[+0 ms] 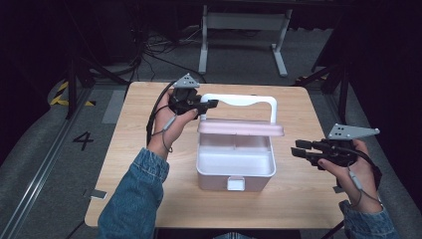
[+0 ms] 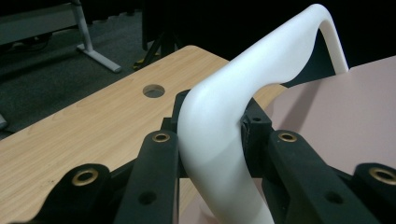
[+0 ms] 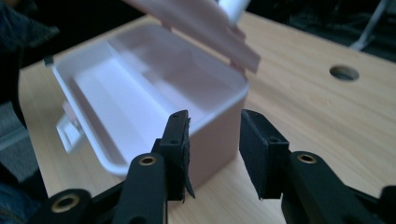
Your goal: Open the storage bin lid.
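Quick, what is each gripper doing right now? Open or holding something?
Left gripper: shut on the white handle of the pink box's lid.
Right gripper: open, holding nothing, beside the box.

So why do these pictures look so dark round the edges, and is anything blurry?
High view: light falls on the table and box, while the floor around fades to black. Left gripper view: the white handle sits so close that it looks soft and oversized. Right gripper view: the box is slightly blurred, the raised lid more so, and the background is dim.
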### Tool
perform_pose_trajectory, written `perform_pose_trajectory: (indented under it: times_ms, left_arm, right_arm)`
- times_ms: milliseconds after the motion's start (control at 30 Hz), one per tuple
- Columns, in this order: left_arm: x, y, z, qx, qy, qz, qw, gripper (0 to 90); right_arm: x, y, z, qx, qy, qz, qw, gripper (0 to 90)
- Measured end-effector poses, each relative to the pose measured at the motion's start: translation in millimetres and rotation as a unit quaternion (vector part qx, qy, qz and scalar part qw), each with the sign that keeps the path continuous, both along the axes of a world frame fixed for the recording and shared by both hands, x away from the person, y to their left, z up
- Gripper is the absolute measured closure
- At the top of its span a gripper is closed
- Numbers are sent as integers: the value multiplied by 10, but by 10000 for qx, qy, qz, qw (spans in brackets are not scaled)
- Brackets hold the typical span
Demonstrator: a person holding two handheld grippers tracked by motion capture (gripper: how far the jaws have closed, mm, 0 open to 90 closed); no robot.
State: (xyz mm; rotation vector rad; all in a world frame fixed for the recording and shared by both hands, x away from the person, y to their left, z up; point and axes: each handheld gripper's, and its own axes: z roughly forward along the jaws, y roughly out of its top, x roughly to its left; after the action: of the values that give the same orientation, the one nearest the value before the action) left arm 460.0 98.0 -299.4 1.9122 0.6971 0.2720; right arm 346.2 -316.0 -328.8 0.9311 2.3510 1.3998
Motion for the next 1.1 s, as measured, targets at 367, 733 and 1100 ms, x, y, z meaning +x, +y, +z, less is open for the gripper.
perform_pose_trajectory:
  times_ms: [367,733,1100]
  left_arm:
    - [27,7,-9,-19,-13,7,10000,739]
    - [60,11,-21,-106,67,53,9999,743]
    - [33,42,-47,-208,75,146,9996,661]
  right_arm:
    - [3,165,57,328,-676,-159,9970,703]
    - [5,332,80,339,-845,42,9958,828]
    - [1,464,93,300,-1274,99,9913,900]
